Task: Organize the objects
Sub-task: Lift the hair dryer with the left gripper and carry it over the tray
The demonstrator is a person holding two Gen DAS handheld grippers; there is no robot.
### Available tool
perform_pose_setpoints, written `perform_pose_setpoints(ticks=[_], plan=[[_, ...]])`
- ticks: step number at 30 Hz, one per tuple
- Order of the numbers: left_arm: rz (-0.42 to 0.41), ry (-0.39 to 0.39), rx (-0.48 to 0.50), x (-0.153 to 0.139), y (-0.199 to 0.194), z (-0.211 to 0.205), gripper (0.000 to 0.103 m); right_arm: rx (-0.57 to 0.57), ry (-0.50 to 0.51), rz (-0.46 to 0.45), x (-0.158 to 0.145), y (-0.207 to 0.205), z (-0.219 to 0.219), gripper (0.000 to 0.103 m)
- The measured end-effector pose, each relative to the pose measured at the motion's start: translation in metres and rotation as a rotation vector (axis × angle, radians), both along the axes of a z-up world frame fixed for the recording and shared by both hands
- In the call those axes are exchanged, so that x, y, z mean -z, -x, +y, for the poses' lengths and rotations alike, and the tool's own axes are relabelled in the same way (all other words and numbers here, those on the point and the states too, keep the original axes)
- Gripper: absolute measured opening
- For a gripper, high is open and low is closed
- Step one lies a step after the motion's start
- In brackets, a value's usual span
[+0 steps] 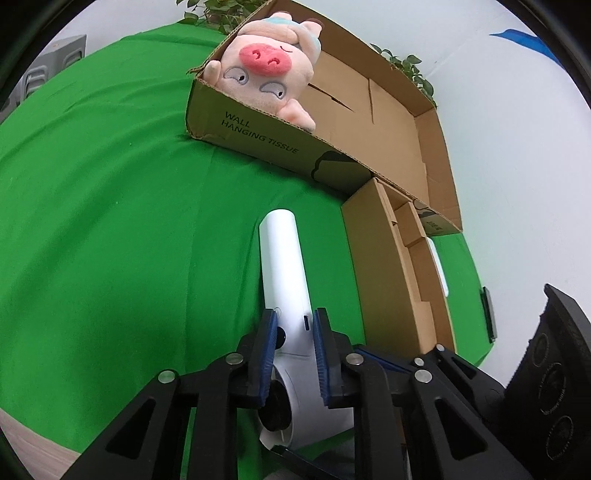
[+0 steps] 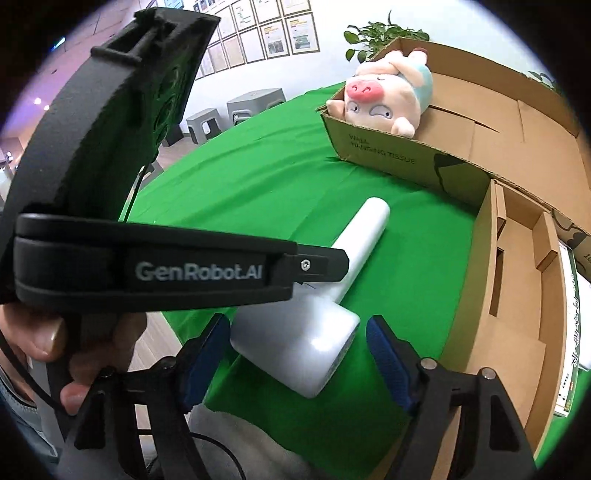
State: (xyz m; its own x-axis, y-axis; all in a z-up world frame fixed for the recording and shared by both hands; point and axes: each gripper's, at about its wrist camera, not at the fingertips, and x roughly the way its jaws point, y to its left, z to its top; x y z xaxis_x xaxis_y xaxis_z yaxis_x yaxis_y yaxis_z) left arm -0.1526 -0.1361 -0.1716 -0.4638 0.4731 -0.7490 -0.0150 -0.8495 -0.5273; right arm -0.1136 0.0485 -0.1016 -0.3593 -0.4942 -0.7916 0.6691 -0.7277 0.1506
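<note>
Green cloth (image 2: 280, 177) spread over surface, hanging over near edge. Leafy plant (image 2: 373, 37) seen beyond far edge, against white wall (image 1: 517, 129); second sprig (image 1: 413, 70) seen further right along same edge. Framed documents (image 2: 273, 26) hung in rows on wall, top left. Grey stools (image 2: 236, 110) stood on floor past far left edge of surface. Wood-grain floor (image 2: 162, 339) visible below near edge. Blue tape strip (image 1: 524, 40) stuck on wall, upper right.

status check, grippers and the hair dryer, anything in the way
Left gripper shut on white hair dryer. Right gripper open, straddling its head. Dryer on green cloth. Nothing in the way.
</note>
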Motion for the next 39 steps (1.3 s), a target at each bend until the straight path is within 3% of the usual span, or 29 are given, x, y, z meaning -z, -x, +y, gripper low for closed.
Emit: perform_pose_setpoints(ticks=[9,11,13,14,17,20,21,30,39], plan=[[-0.022,-0.017,0.018,0.001,0.004,-0.003,0.018,-0.009,-0.020,0.028,0.001,0.002,0.004,0.072],[-0.032,-0.007,0.026,0.000,0.011,-0.005,0.027,-0.004,-0.029,0.033,0.001,0.002,0.006,0.071],[-0.030,-0.017,0.043,0.000,0.019,-0.007,0.045,0.001,-0.065,0.051,0.003,0.000,0.005,0.068],[-0.032,-0.022,0.055,0.000,0.024,-0.007,0.046,0.003,-0.082,0.064,0.003,-0.003,0.004,0.067],[-0.053,-0.035,0.122,0.005,0.039,0.001,0.046,0.016,-0.094,0.070,0.004,-0.005,0.003,0.067],[-0.081,-0.018,0.197,0.013,0.046,0.017,0.033,0.027,-0.098,0.070,0.003,-0.005,0.001,0.067],[-0.076,-0.006,0.207,0.013,0.045,0.022,0.034,0.032,-0.102,0.076,0.003,-0.006,0.001,0.067],[-0.030,0.003,0.174,0.000,0.028,0.030,0.032,0.035,-0.084,0.106,0.000,-0.013,-0.001,0.066],[0.075,0.046,0.147,-0.045,0.033,0.036,0.031,0.059,-0.006,0.196,-0.029,-0.014,0.006,0.066]])
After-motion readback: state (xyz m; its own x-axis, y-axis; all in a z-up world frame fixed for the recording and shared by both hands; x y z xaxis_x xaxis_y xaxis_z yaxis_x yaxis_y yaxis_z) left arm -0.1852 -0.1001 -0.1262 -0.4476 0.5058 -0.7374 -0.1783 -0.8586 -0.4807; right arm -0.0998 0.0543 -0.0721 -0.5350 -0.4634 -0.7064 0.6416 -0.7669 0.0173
